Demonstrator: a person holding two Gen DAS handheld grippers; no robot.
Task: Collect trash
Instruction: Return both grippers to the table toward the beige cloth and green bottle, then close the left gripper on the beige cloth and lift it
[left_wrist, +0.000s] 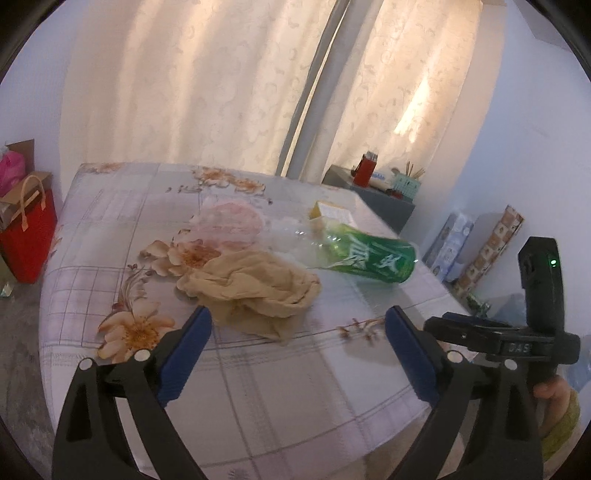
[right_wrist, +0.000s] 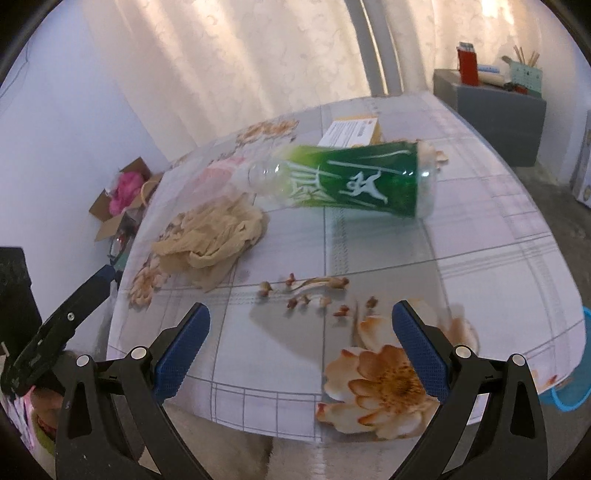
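The left gripper (left_wrist: 298, 334) and right gripper (right_wrist: 301, 334) are held released above the tabletop (right_wrist: 480, 229). A clear, green-labelled bottle (right_wrist: 354, 181) is laid sideways mid-tabletop. A crumpled beige cloth (right_wrist: 210, 236) is seen just beside its neck, a yellow box (right_wrist: 351, 131) behind it.

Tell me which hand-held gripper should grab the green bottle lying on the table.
Right, probably. The right hand-held gripper is open and faces the green bottle across bare cloth. The left hand-held gripper, also open, faces the crumpled beige cloth instead.

Glossy clear plastic bottle (right_wrist: 343, 177), crumpled matt beige cloth (right_wrist: 212, 236), smooth floral tablecloth (right_wrist: 480, 240).
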